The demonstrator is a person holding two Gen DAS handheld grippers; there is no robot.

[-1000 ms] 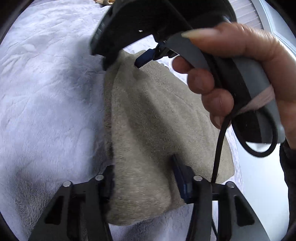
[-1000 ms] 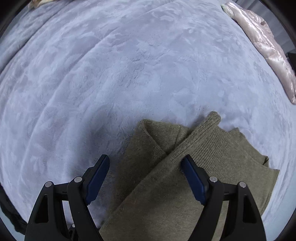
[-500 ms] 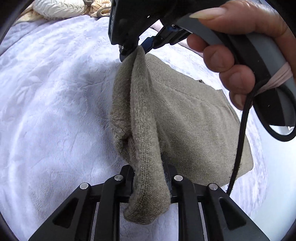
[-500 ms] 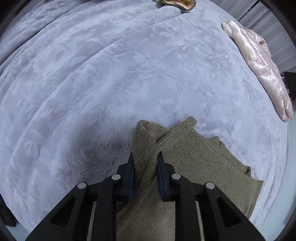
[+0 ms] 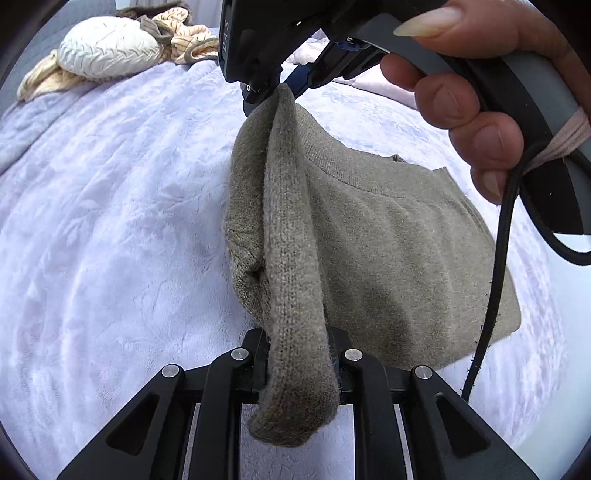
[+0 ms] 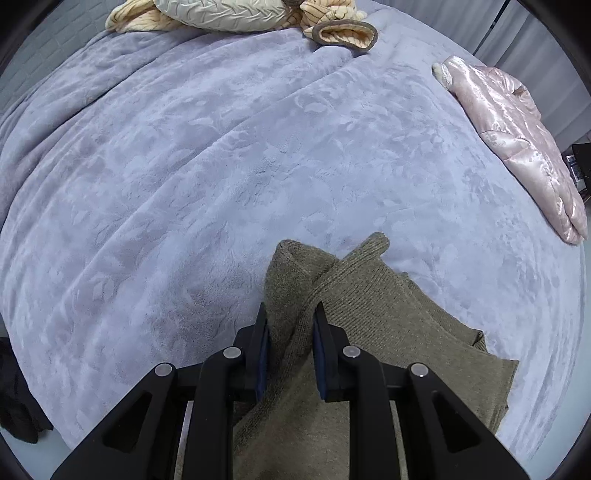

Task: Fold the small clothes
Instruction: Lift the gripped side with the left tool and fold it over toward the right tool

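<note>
Your left gripper (image 5: 299,354) and right gripper (image 6: 290,347) both pinch the olive knit sweater (image 5: 388,251), lifting its edge off the lavender embossed blanket (image 6: 221,155); pillows (image 6: 221,11) sit at the far edge, a pink quilted jacket (image 6: 517,140) rightward.

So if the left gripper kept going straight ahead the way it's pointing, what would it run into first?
The left gripper is already shut on the olive sweater. Straight ahead, the sweater's raised fold leads up to the right gripper, so probably that comes first, though depth is hard to judge.
</note>
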